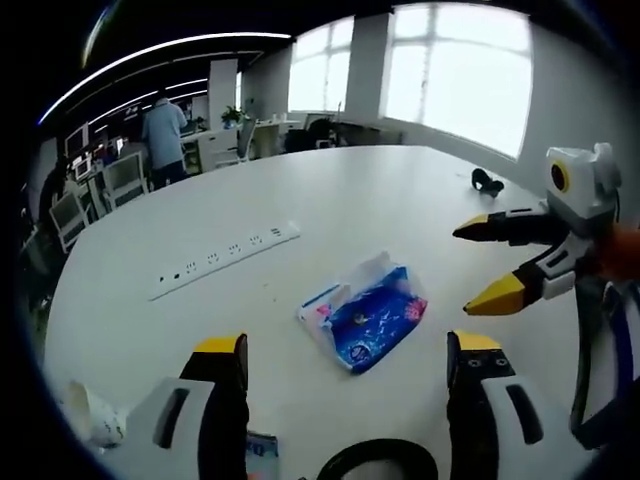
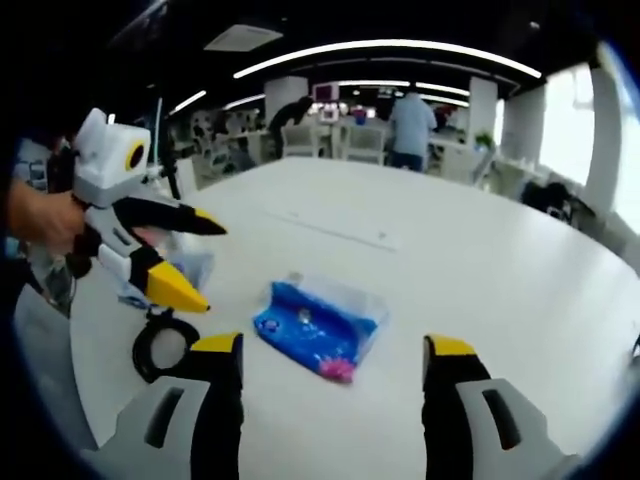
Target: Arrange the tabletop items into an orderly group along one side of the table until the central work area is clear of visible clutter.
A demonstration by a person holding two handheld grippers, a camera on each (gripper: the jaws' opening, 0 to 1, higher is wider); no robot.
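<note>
While the blue tissue pack lies flat near the middle of the white surface, just ahead of both my claws, neither of them has touched it. In the left gripper view it sits at twelve o'clock between my jaws; my left claw is spread wide and holds nothing. My right claw is equally wide and empty, with the pack at about eleven o'clock in its own view, its clear plastic end turned away from me.

The soft wrapper will likely crumple, so I judge it best to come in low, straddle the pack across its narrow width, and close on the body rather than the loose plastic flap. One claw should do; the other should stay clear so the tips do not cross.

Farther out, a white power strip lies at ten o'clock, a small dark object at two o'clock near the far edge, and a crumpled paper cup at eight o'clock by my left jaw. A black ring rests near the surface edge.
</note>
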